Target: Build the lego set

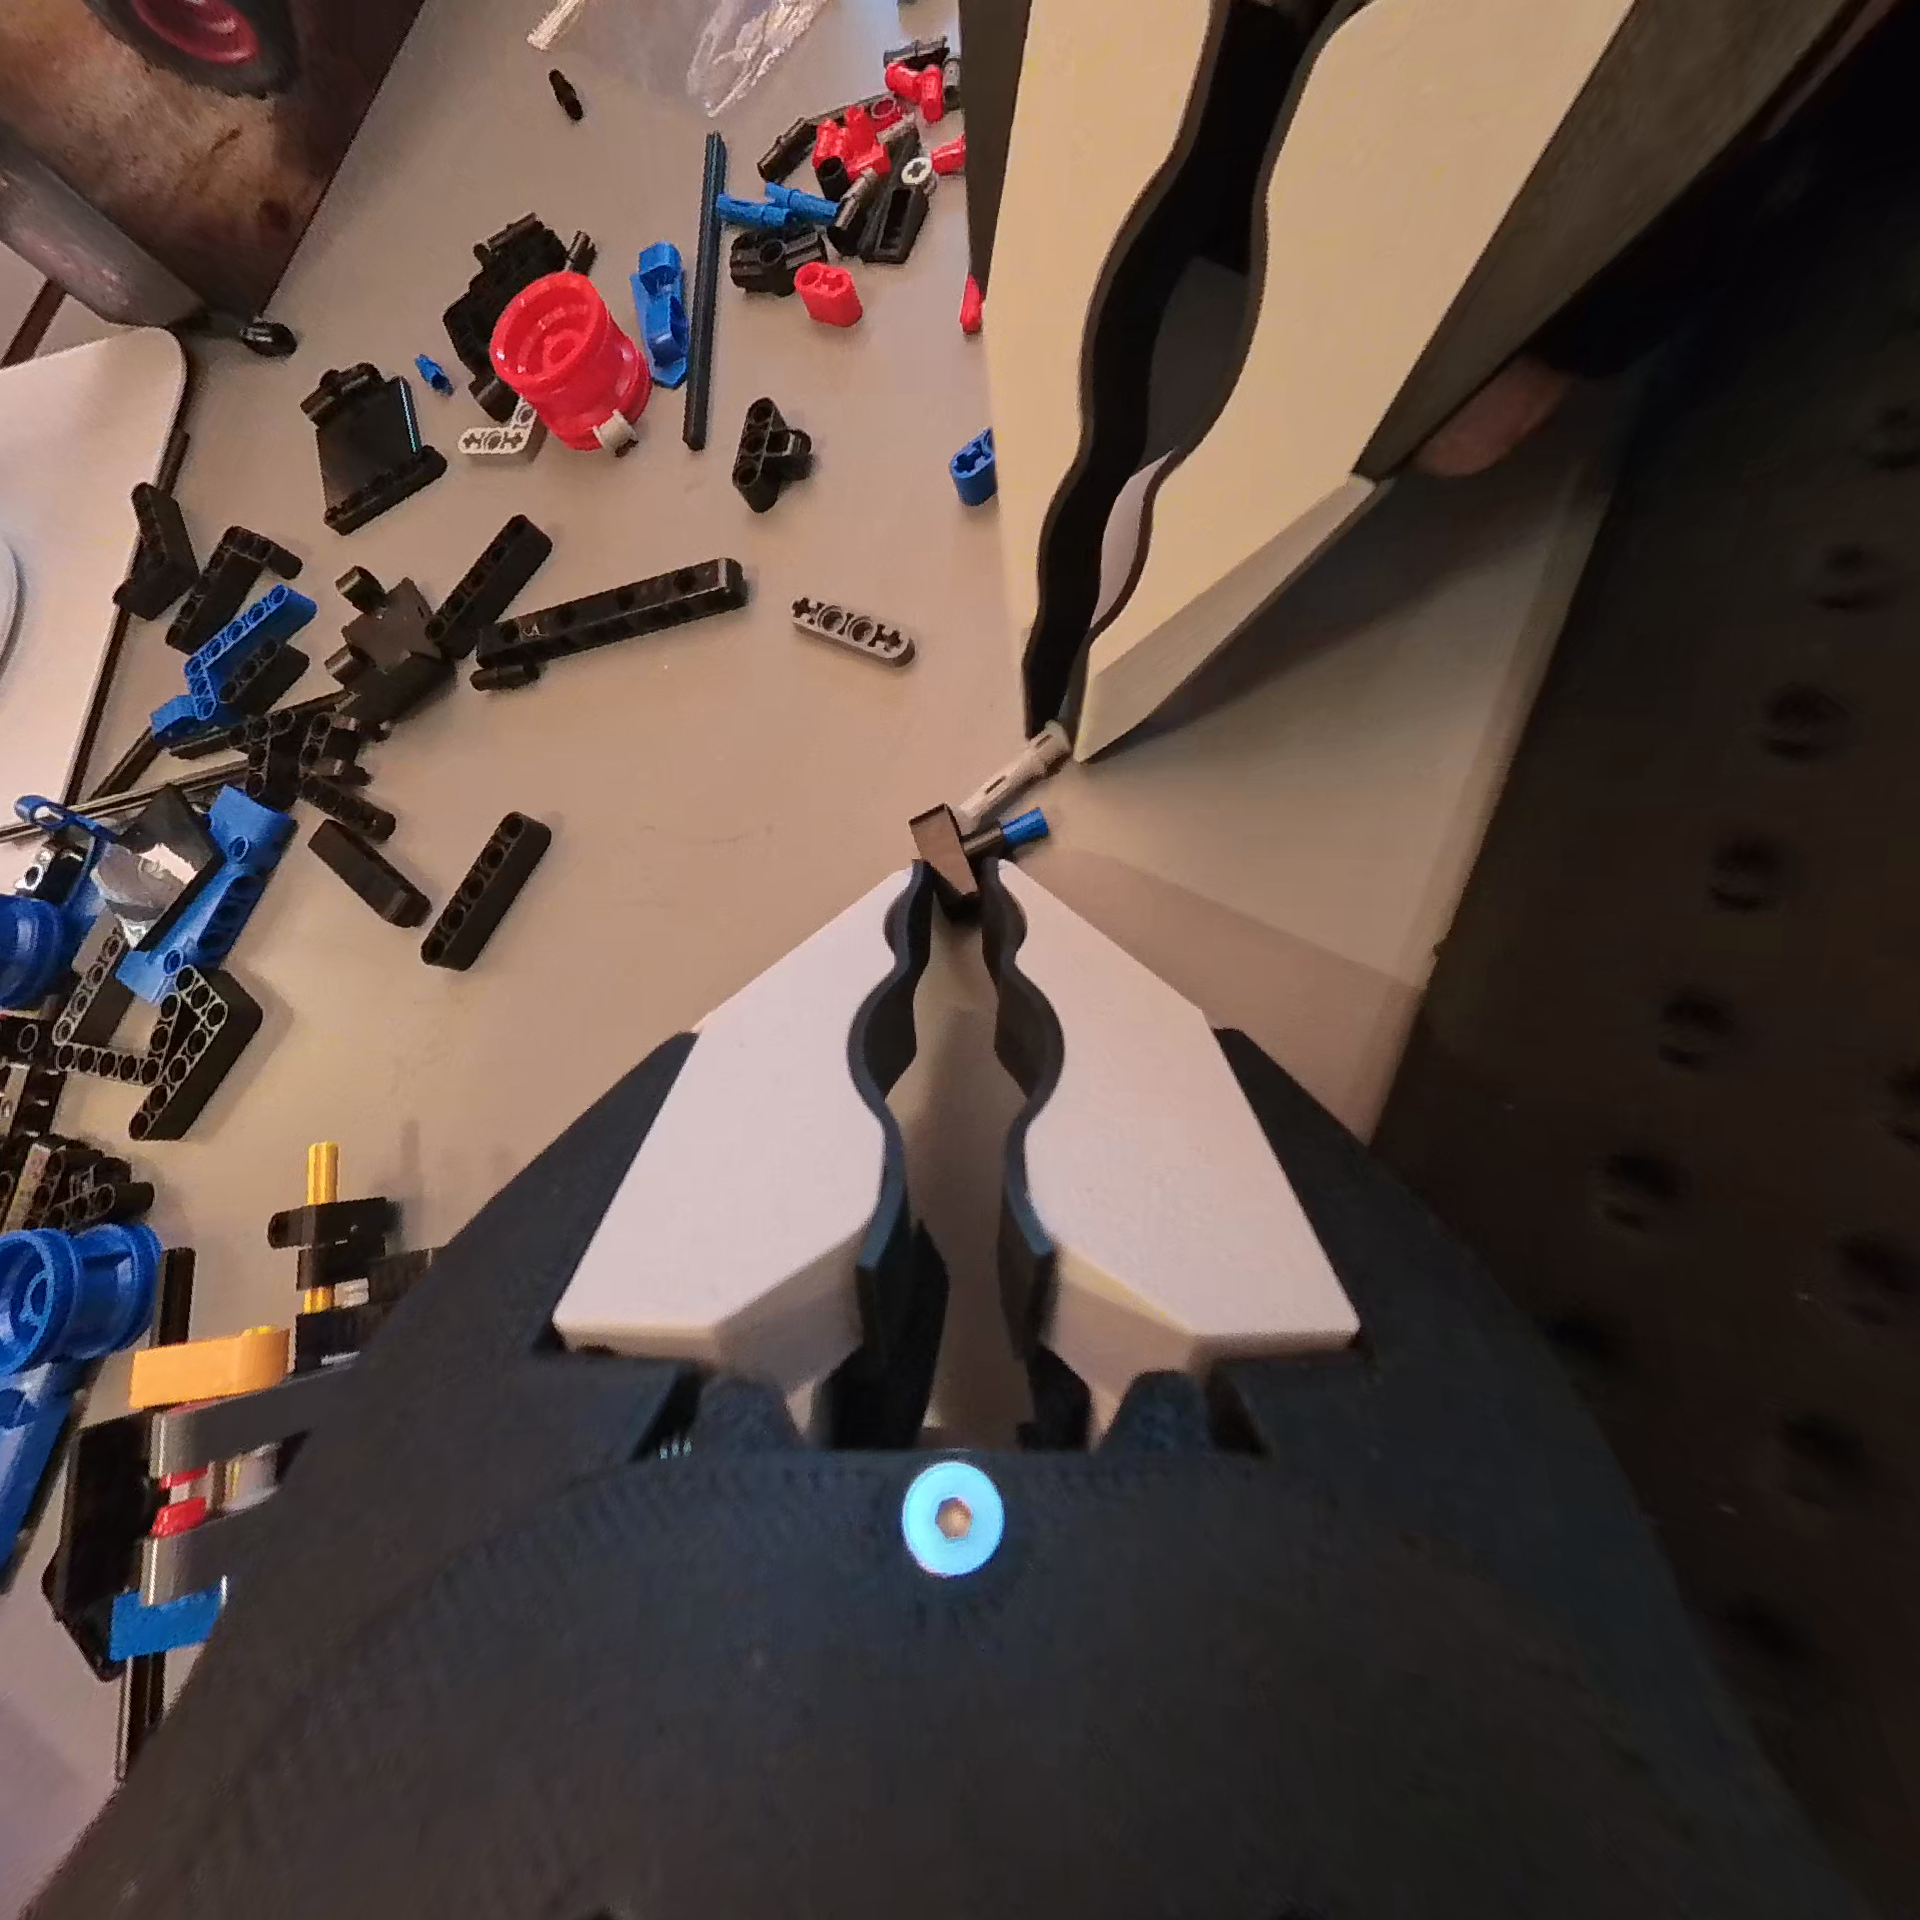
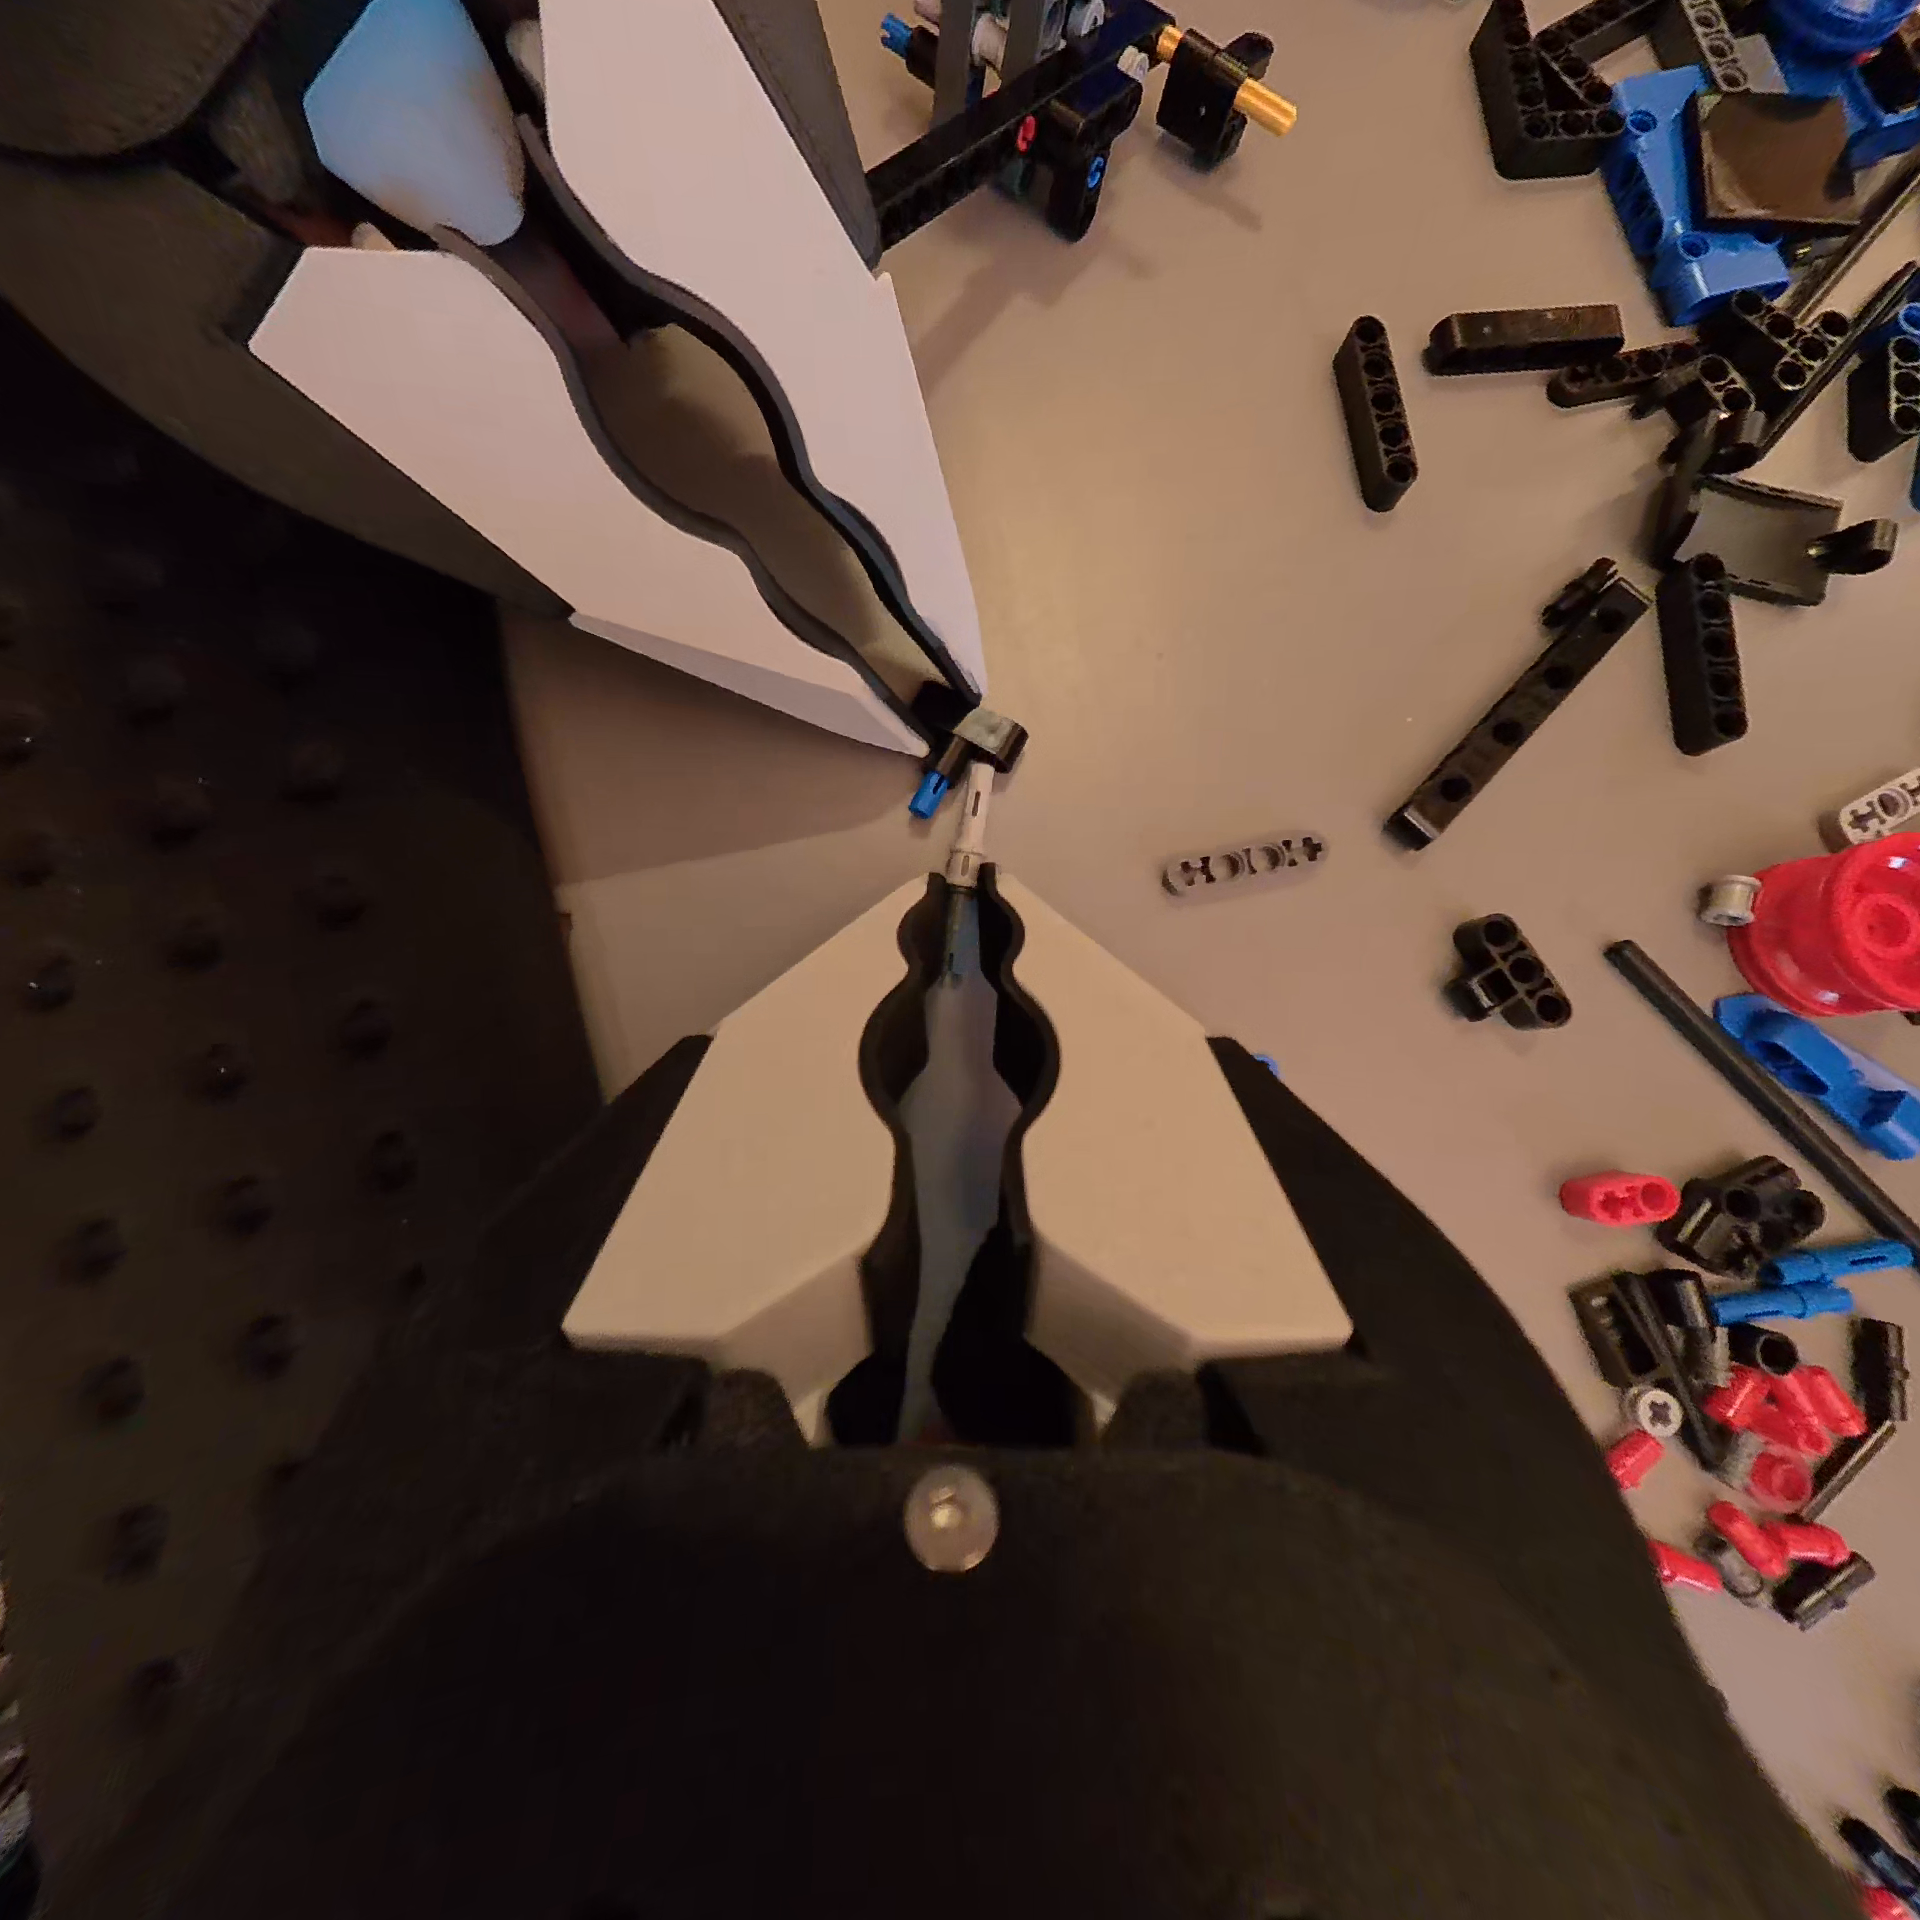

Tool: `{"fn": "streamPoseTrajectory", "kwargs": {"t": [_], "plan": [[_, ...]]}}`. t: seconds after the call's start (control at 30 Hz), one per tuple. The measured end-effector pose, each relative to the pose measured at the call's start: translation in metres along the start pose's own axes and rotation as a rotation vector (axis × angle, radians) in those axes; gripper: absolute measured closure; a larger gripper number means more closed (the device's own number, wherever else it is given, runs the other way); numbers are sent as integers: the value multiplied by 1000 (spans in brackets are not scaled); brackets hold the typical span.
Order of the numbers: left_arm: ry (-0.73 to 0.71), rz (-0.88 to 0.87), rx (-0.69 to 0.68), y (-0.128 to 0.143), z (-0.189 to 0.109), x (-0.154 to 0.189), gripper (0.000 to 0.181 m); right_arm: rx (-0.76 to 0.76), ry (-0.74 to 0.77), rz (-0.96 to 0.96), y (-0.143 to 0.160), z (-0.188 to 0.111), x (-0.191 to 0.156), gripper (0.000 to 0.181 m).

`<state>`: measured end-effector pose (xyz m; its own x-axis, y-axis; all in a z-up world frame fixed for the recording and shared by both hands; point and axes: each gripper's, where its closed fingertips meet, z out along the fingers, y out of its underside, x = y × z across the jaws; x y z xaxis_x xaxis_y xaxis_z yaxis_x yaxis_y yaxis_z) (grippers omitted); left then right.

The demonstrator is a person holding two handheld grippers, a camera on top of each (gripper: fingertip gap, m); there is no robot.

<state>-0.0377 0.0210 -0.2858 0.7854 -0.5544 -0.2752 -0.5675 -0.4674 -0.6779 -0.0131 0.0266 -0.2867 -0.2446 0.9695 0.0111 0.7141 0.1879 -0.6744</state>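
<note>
My left gripper (image 1: 954, 891) is shut on a small black connector piece (image 1: 943, 847) that carries a blue pin (image 1: 1023, 831). My right gripper (image 2: 964, 883) is shut on a light grey pin (image 2: 972, 816). The grey pin's free end meets the black connector (image 2: 987, 736) held by the left gripper (image 2: 951, 717). In the left wrist view the right gripper (image 1: 1051, 732) comes in from the upper right with the grey pin (image 1: 1013, 774) at its tip. Both are held above the near edge of the grey table (image 1: 665, 790).
Loose black, blue and red pieces lie scattered over the table: a red wheel hub (image 1: 566, 358), a long black beam (image 1: 613, 623), a grey thin liftarm (image 1: 852, 631), a red and black pile (image 2: 1756, 1423). A partial assembly with a yellow axle (image 2: 1049, 114) stands farther back. A dark studded surface (image 2: 229, 1039) lies beside the table. Both grippers' tips are roughly 15 cm from the red wheel hub (image 1: 566, 358). Look for it in the right wrist view (image 2: 1851, 906) too.
</note>
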Motion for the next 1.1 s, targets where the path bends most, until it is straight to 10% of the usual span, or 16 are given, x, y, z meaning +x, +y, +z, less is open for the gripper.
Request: {"fn": "streamPoseTrajectory", "kwargs": {"t": [1.1], "plan": [[39,54,36,1,-4,4,173,-18,-27,-2,9,-8,6,179]]}}
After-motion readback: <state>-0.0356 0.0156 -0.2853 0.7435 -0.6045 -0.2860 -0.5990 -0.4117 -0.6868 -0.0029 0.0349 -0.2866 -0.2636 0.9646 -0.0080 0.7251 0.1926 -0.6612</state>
